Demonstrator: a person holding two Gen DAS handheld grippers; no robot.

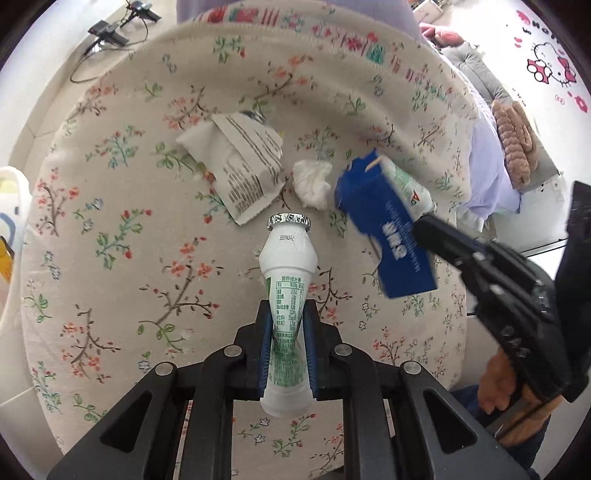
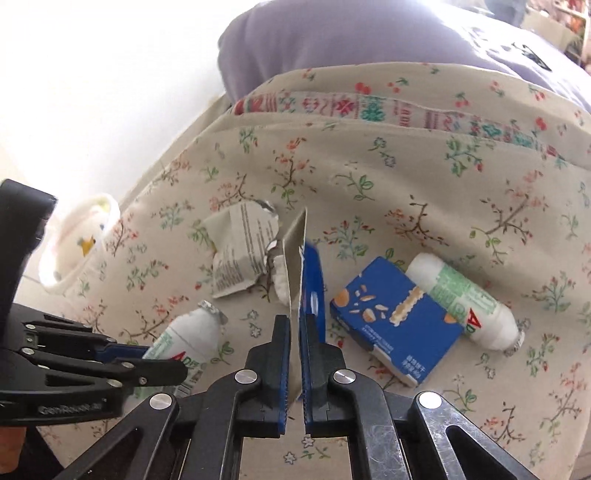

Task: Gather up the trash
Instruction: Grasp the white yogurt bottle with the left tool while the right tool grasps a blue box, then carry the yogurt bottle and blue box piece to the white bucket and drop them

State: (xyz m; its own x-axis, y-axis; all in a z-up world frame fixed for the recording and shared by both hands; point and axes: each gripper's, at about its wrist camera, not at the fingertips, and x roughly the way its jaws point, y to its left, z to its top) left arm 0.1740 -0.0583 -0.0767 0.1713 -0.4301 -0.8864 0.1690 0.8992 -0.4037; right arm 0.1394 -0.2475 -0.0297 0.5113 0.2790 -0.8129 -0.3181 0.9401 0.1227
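My left gripper [image 1: 287,314] is shut on a small white yogurt bottle [image 1: 288,273] with a foil cap, held above the floral cloth; it also shows in the right wrist view [image 2: 184,339]. My right gripper [image 2: 295,325] is shut on a flattened blue carton piece [image 2: 304,273], seen edge-on; in the left wrist view it shows as a blue carton [image 1: 388,236]. On the cloth lie a torn grey wrapper [image 1: 247,166], a crumpled tissue [image 1: 312,182], a blue snack box [image 2: 395,317] and a second white bottle [image 2: 469,302].
The floral cloth [image 1: 129,221] covers a bed-like surface. A white bin [image 2: 81,243] stands off its left edge. A purple sheet [image 2: 369,37] lies at the far side. Slippers [image 1: 515,144] and cables [image 1: 110,29] lie on the floor.
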